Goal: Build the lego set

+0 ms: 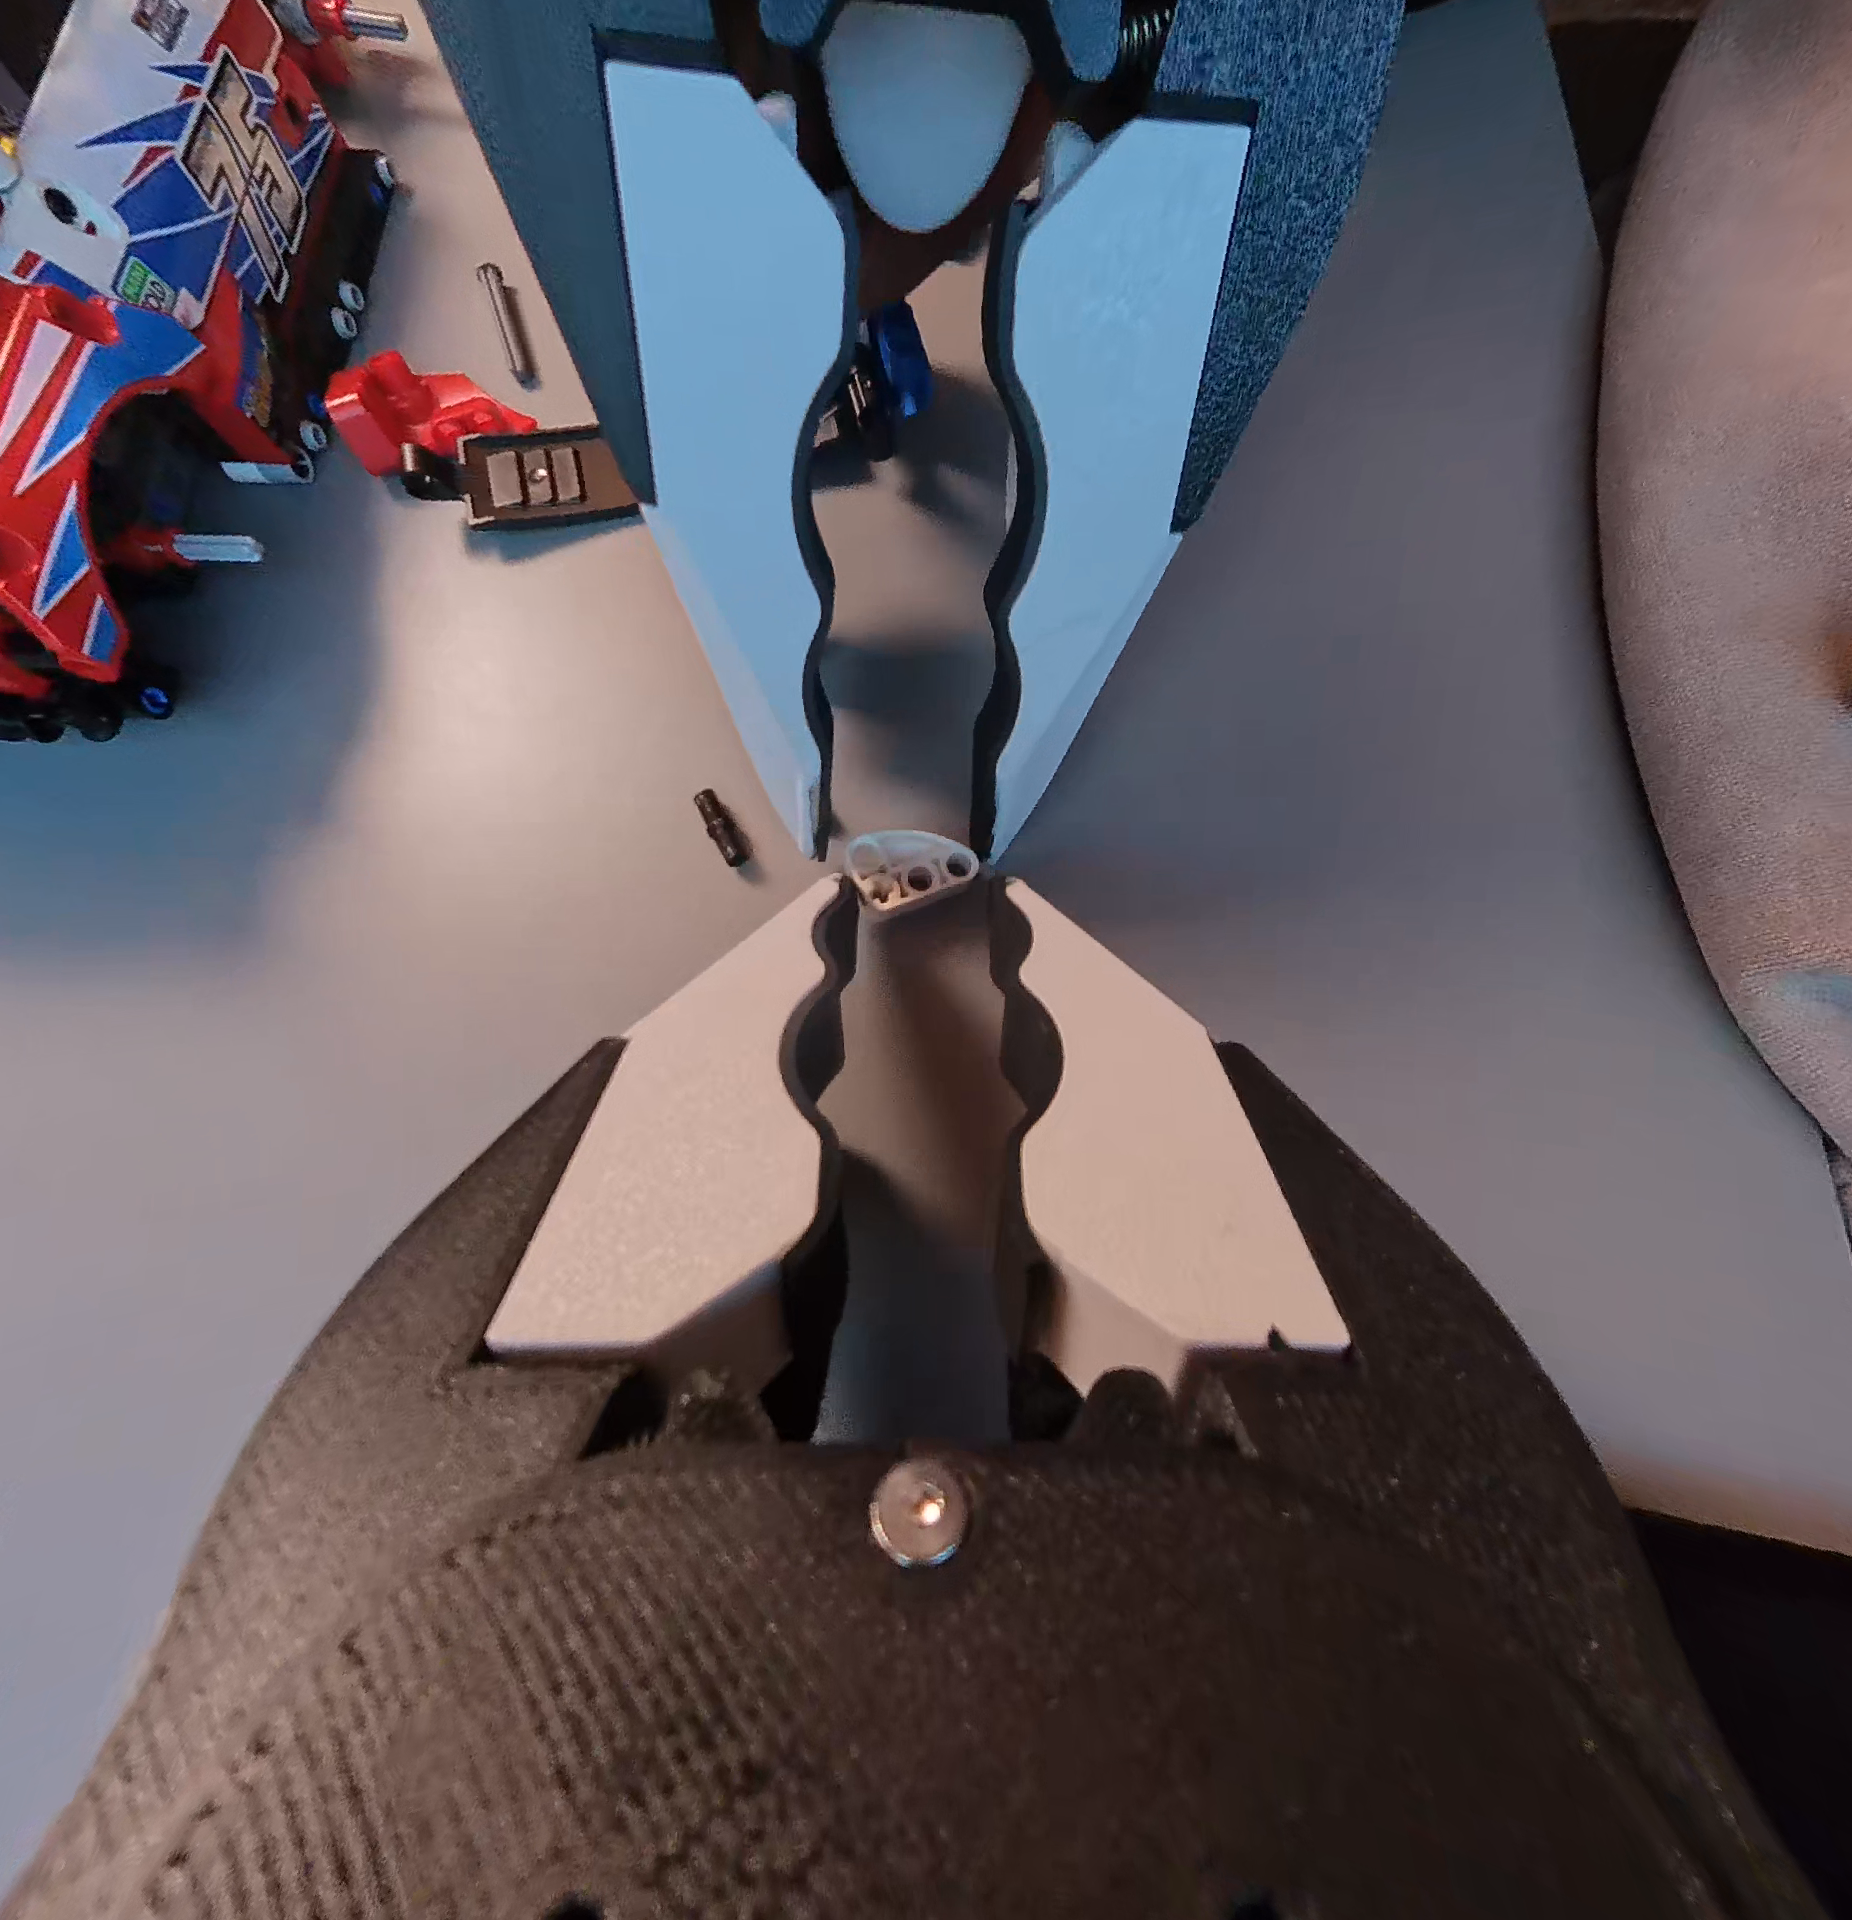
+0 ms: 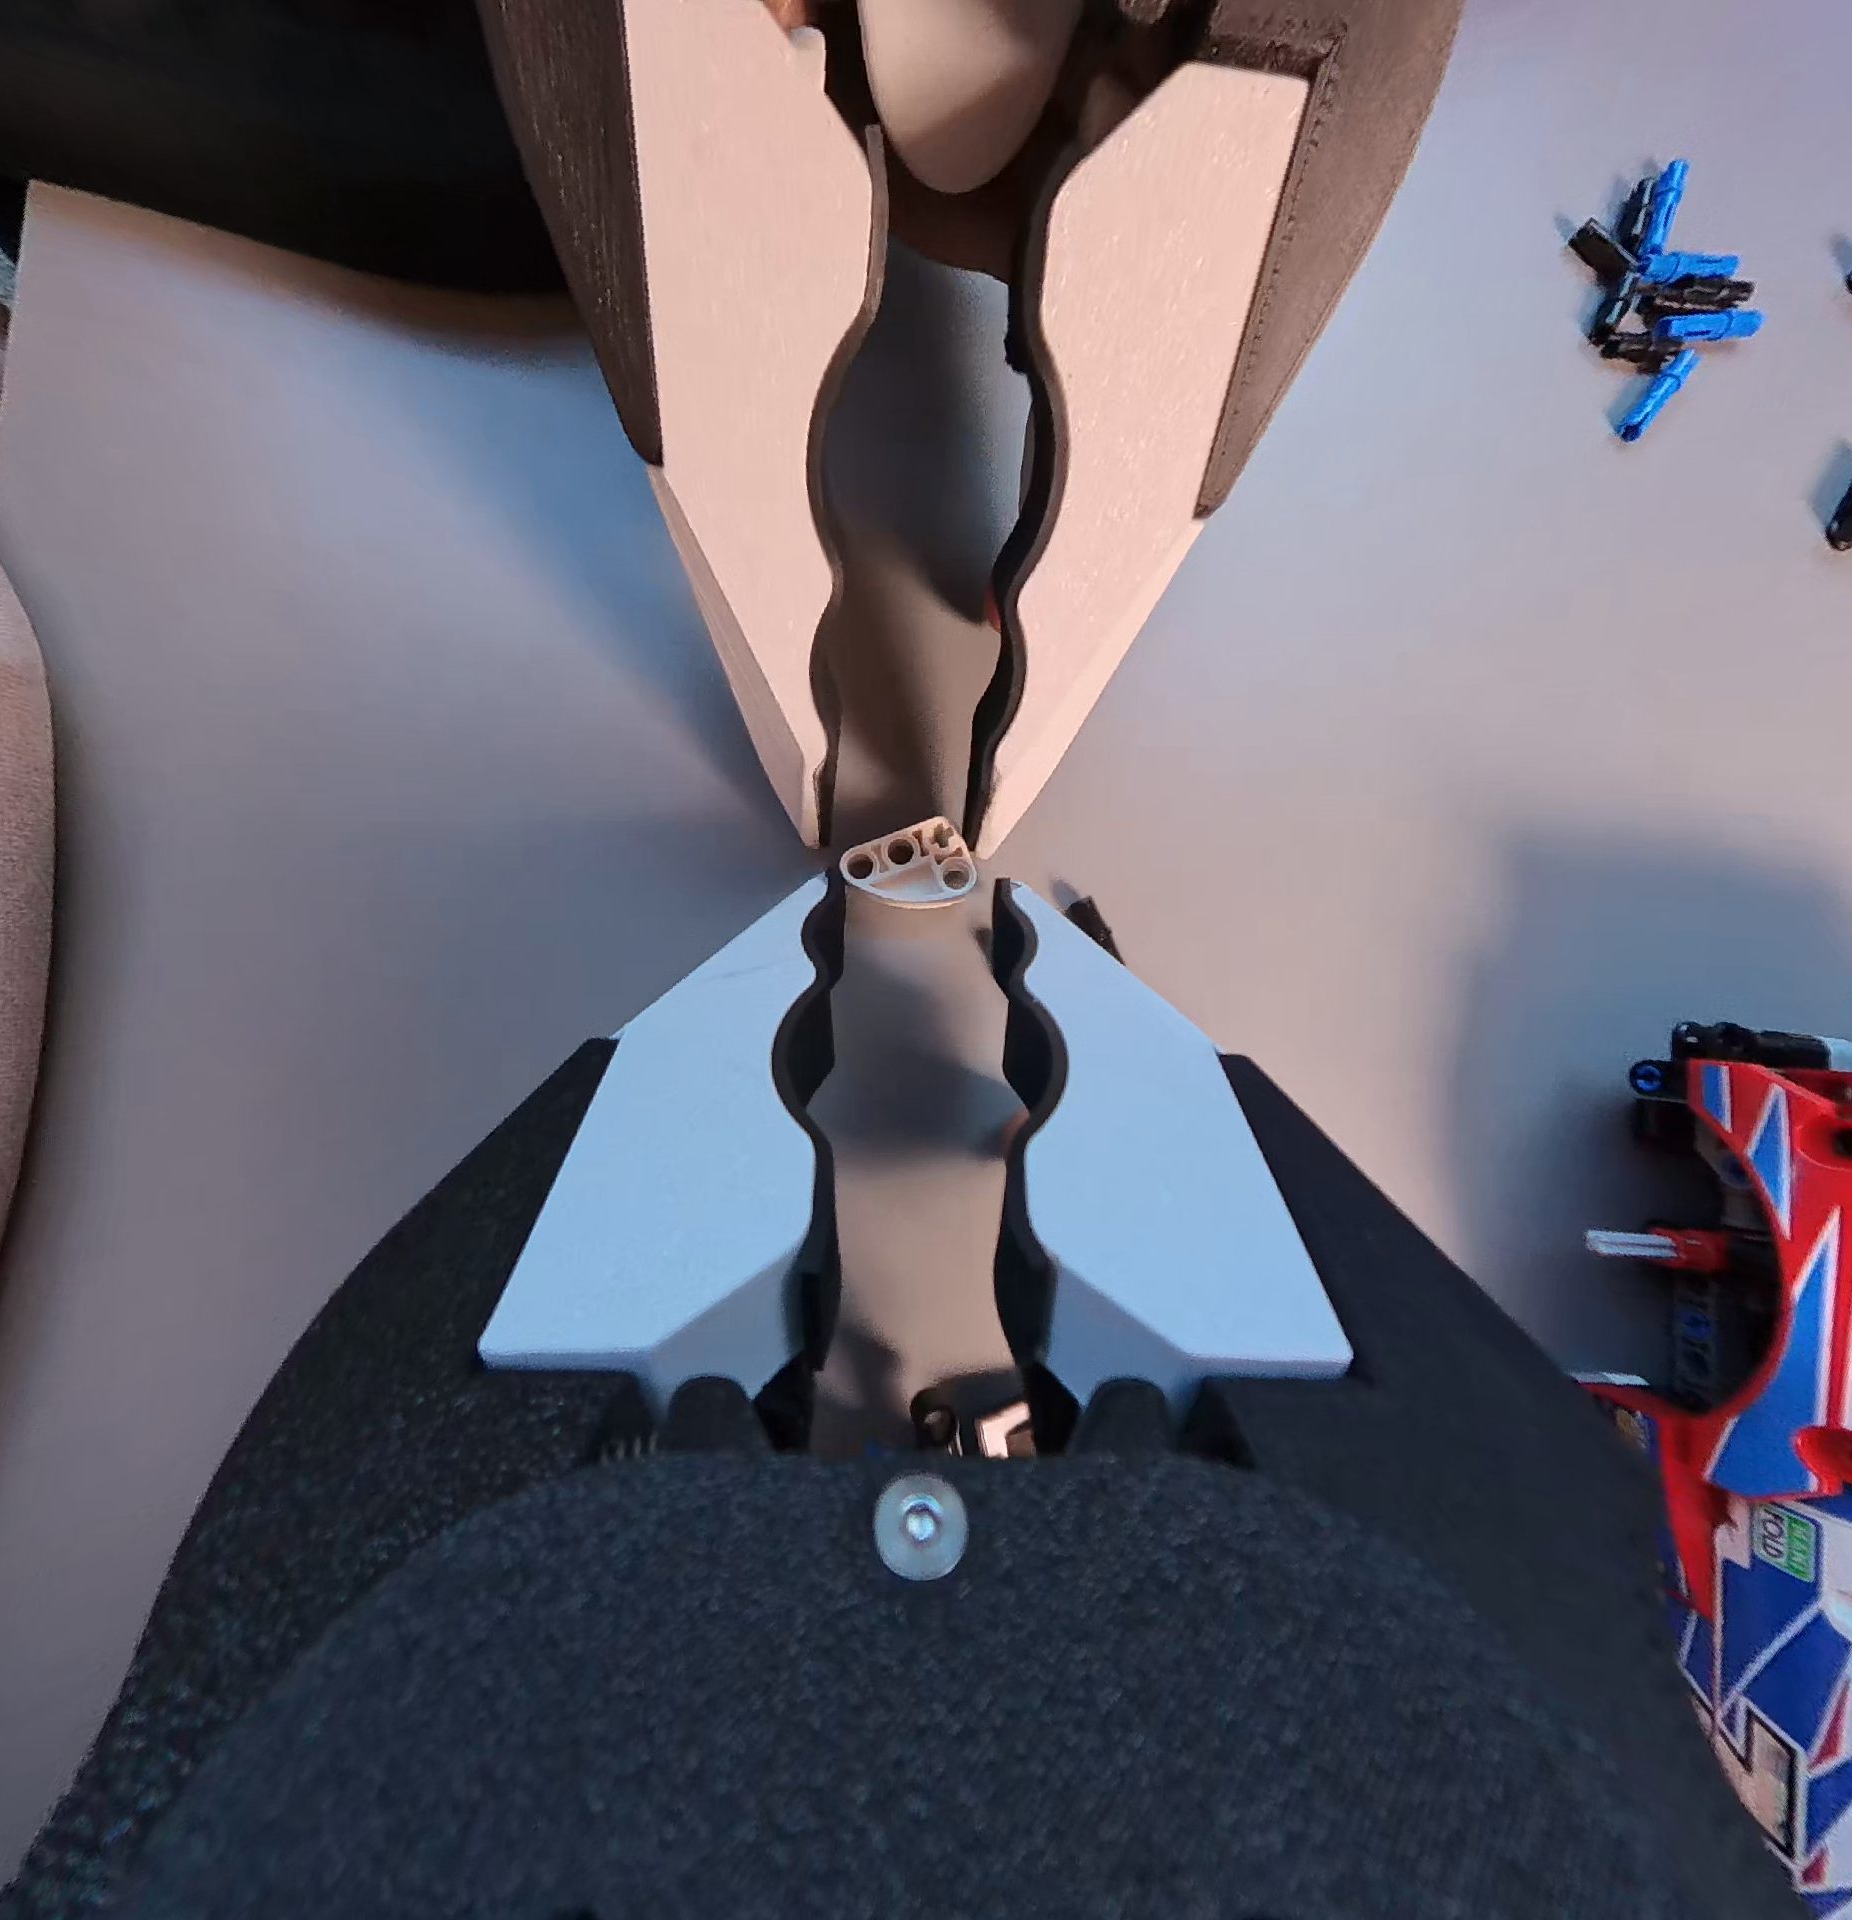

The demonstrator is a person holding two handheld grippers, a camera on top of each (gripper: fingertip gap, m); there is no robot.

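Observation:
A small white curved Lego piece with holes [image 1: 917, 868] lies flat between the tips of both grippers, which face each other tip to tip just above the grey table [image 1: 382, 935]. My left gripper [image 1: 917, 883] reaches in from the bottom with its jaws partly apart, one pad against the piece and a small gap at the other. My right gripper [image 2: 917, 883] stands the same way around the piece [image 2: 906, 864]. Each gripper shows from the top in the other's view, the right one [image 1: 904, 847] and the left one [image 2: 896, 836]. I cannot tell whether the piece rests on the table.
The red, blue and white car model [image 1: 122, 364] stands at the left, and it also shows in the right wrist view [image 2: 1784, 1299]. A black pin [image 1: 721, 828] lies beside the tips. A red and black subassembly [image 1: 423, 416], a grey axle [image 1: 506, 317] and a pile of blue and black pins [image 2: 1660, 291] lie farther off. My left and right fingertips are right by each other.

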